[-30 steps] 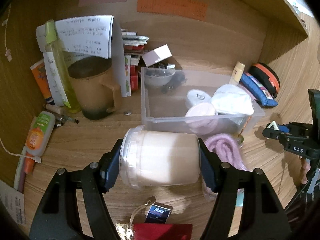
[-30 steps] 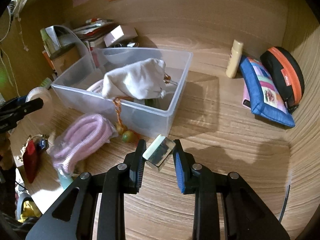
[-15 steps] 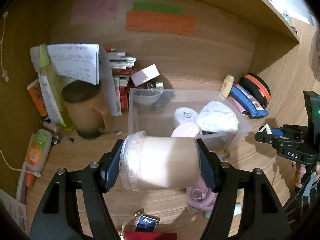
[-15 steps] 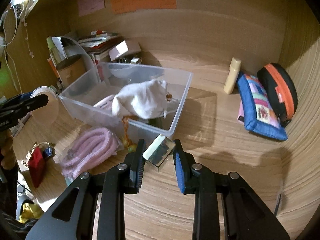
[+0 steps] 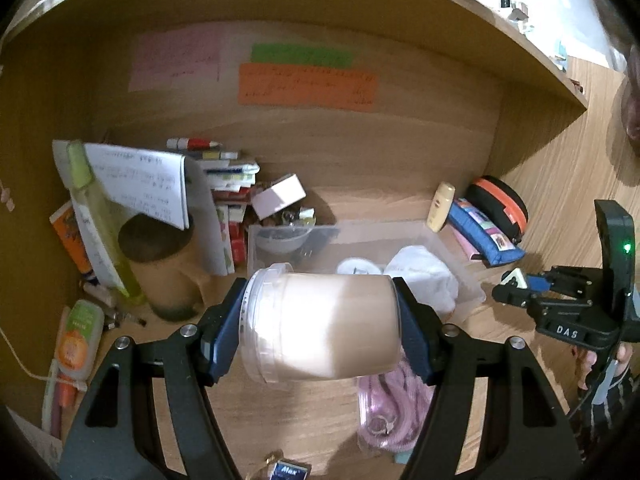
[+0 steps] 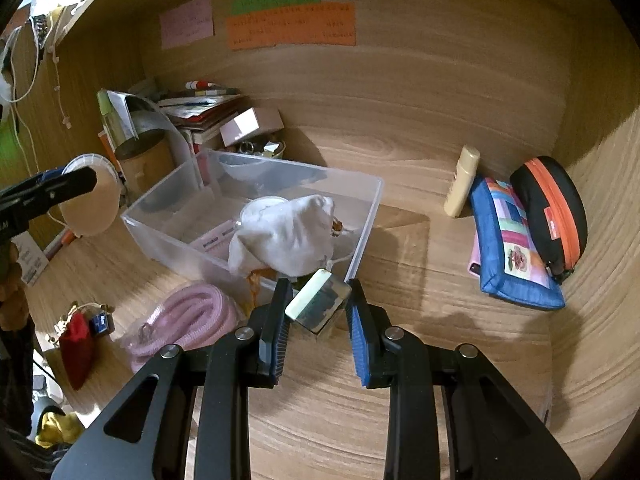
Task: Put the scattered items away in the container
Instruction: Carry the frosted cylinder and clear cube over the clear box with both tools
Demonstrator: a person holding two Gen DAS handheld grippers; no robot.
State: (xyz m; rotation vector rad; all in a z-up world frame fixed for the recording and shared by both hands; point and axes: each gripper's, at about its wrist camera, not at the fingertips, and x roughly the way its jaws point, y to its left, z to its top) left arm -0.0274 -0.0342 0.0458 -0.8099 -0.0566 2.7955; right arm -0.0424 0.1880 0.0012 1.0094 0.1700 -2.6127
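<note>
My left gripper (image 5: 320, 330) is shut on a round beige jar with a clear lid (image 5: 320, 326), held sideways in the air in front of the clear plastic bin (image 5: 464, 280). In the right wrist view the jar (image 6: 90, 204) hangs left of the bin (image 6: 368, 208). My right gripper (image 6: 318, 304) is shut on a small shiny metal tin (image 6: 318, 304), tilted, just before the bin's near right corner. The bin holds a white cloth pouch (image 6: 286, 236), a pink compact and a small bowl. A pink coiled cord (image 6: 188, 320) lies on the desk in front of the bin.
A brown mug (image 5: 168, 268), papers, books and tubes crowd the back left. A cream bottle (image 6: 462, 186), a blue patchwork pouch (image 6: 516, 248) and a black-orange case (image 6: 556, 212) lie at the right. A red pouch (image 6: 78, 346) lies at the near left.
Both grippers have risen with their loads; the bin and desk items sit lower and farther in both views. The grips have not changed.
</note>
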